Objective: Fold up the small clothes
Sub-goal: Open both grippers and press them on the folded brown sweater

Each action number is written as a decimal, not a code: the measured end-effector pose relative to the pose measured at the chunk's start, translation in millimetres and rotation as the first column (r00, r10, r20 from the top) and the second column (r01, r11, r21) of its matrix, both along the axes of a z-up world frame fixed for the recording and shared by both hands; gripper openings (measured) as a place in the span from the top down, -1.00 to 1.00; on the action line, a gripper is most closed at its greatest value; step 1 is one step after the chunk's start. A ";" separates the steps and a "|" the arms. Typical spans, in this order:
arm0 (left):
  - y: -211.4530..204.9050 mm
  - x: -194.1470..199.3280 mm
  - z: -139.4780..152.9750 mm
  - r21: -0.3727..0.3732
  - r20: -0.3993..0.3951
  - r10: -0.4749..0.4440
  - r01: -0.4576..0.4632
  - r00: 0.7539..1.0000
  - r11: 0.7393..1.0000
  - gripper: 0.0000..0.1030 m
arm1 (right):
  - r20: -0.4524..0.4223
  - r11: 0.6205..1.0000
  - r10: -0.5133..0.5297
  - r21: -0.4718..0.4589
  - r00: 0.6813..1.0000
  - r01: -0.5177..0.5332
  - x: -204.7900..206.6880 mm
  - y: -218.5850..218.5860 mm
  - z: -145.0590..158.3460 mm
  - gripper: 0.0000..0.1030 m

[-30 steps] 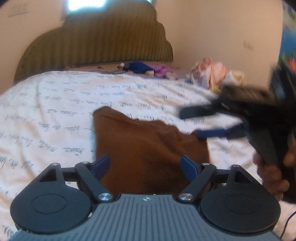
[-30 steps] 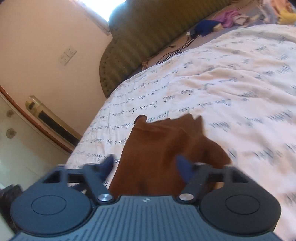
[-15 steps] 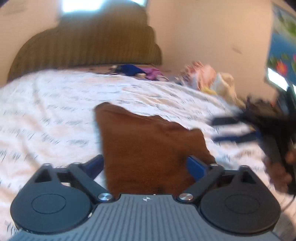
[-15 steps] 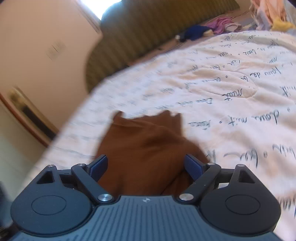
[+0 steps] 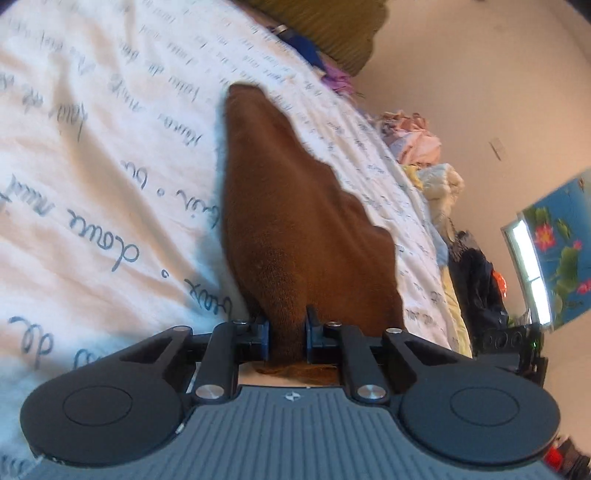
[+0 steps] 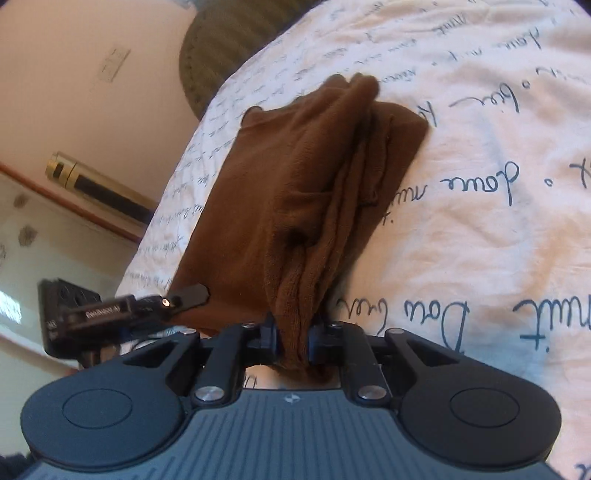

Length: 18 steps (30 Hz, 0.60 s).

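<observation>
We see the left tongs [image 5: 287,338] closing, their blue pads [image 5: 263,338] already pressing a bunched edge of a brown garment [image 5: 295,221] between them. From this grip the cloth stretches away toward twelve o'clock in the left wrist view, narrowing to a rounded tip that lies on the bed's white sheet [image 5: 110,147], which is printed with blue handwriting.

The right tongs [image 6: 294,341] are closing too, and a gathered, creased fold of the same brown garment [image 6: 295,177] is pinched between their pads [image 6: 272,339]. In the right wrist view the cloth spreads out from the grip toward twelve o'clock, layered over itself, resting on the printed sheet [image 6: 480,221]. At nine o'clock in that view the left tongs [image 6: 184,295] show from the side, touching the garment's near left edge.

Farther out in the left wrist view, a pile of pastel clothes [image 5: 417,140] sits at the bed's far edge at about two o'clock, and an olive ribbed headboard [image 5: 332,29] stands at twelve o'clock. A colourful floral picture [image 5: 561,251] hangs on the wall at three o'clock.
</observation>
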<state>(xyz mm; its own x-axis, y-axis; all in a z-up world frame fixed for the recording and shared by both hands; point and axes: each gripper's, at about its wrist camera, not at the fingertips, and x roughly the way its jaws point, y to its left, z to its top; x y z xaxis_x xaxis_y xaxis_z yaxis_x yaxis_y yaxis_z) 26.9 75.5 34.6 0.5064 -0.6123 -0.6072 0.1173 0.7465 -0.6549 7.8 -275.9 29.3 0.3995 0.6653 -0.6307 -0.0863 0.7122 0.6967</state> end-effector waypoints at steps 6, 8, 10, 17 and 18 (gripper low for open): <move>-6.3 -20.9 -10.5 0.197 0.039 -0.020 0.012 0.999 0.980 0.36 | -0.028 0.998 -0.053 0.019 0.998 0.054 -16.6 -7.4 -16.1 0.53; -0.4 -35.3 10.5 0.208 0.119 0.021 -0.046 0.993 0.977 0.27 | -0.055 0.994 -0.097 0.040 0.994 0.100 -14.4 -18.1 -5.2 0.34; -6.1 -52.8 40.0 0.293 0.284 0.033 -0.119 0.958 0.949 -0.17 | 0.060 0.988 -0.156 0.004 0.986 0.156 -15.2 -28.5 23.4 0.10; -101.3 -28.2 36.8 0.468 0.393 -0.167 -0.040 0.904 0.883 -0.45 | 0.246 0.997 -0.028 -0.067 0.969 0.046 80.1 35.4 70.7 -0.65; -110.8 -24.4 26.4 0.488 0.370 -0.199 -0.007 0.907 0.873 -0.44 | 0.224 0.996 -0.014 -0.079 0.975 0.033 98.2 44.9 63.6 -0.65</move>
